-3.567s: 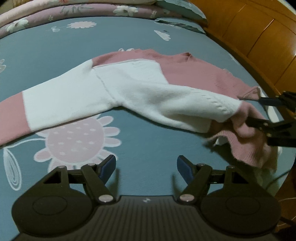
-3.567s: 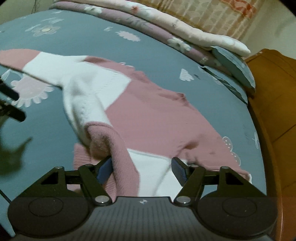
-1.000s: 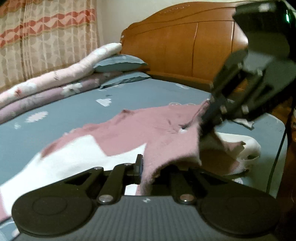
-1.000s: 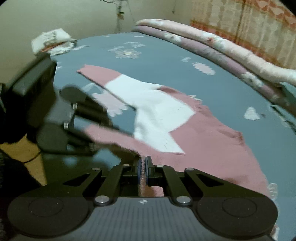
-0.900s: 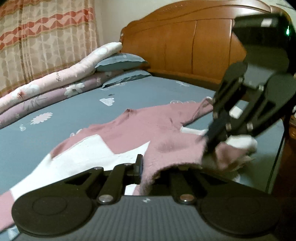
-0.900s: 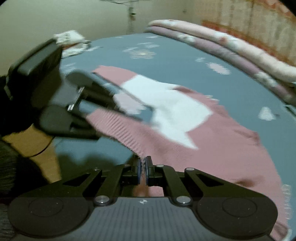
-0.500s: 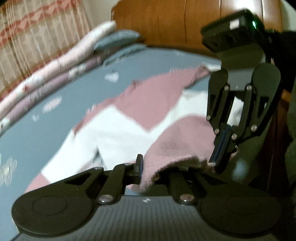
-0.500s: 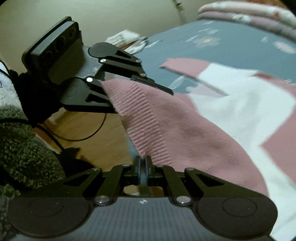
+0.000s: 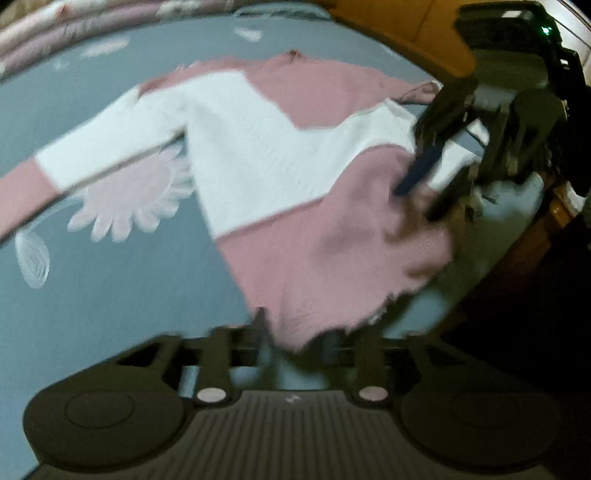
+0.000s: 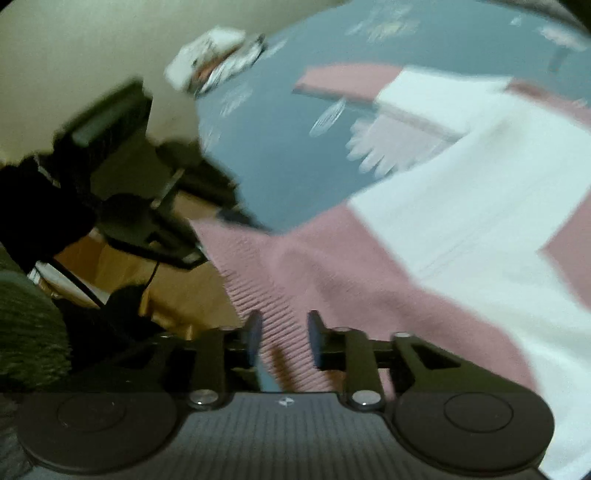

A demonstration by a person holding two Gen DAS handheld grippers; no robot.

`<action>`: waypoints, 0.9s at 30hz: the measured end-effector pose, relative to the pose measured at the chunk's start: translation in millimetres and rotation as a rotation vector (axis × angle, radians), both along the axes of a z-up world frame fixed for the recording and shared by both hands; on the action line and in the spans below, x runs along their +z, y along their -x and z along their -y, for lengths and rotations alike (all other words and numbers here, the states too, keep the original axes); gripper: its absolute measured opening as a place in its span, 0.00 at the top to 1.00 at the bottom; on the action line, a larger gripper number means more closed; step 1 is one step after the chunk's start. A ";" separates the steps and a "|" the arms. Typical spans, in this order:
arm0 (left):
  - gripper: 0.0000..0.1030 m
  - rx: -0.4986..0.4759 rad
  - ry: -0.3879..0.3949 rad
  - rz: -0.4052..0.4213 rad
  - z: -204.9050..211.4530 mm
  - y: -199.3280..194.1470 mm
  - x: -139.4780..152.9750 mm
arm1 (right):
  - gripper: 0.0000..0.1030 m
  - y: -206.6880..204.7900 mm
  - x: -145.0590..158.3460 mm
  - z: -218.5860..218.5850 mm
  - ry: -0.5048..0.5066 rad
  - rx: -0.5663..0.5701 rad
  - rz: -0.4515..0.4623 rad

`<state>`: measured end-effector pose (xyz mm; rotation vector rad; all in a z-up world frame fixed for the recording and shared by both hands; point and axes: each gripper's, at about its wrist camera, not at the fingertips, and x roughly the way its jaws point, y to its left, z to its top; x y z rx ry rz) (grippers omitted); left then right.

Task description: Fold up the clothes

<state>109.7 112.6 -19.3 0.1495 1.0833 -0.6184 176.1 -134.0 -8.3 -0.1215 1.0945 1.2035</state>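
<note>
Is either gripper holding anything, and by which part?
Right gripper: fingers apart around the sweater hem, nothing clamped. Left gripper: fingers hidden under the hem corner, cannot tell.

A home bedroom: flower-print bedsheet (image 9: 110, 280), wooden headboard (image 9: 413, 33), rolled quilts (image 9: 74, 22).

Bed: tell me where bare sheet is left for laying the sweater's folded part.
Bare bedsheet lies between the sweater body, its outstretched sleeve and the left gripper. The hem corner by the right gripper is crowded, near the bed's edge.
</note>
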 end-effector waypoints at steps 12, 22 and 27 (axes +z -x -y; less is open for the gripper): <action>0.53 0.451 0.447 -0.033 -74.0 -107.3 -3.6 | 0.57 -20.9 15.8 49.6 -0.086 -0.368 0.089; 0.51 0.856 0.805 -0.225 -102.6 -188.7 -94.7 | 0.50 16.1 22.8 82.6 -0.059 -0.711 0.130; 0.51 0.905 0.752 -0.122 -90.0 -195.5 -94.1 | 0.49 22.6 19.1 95.2 -0.076 -0.852 0.128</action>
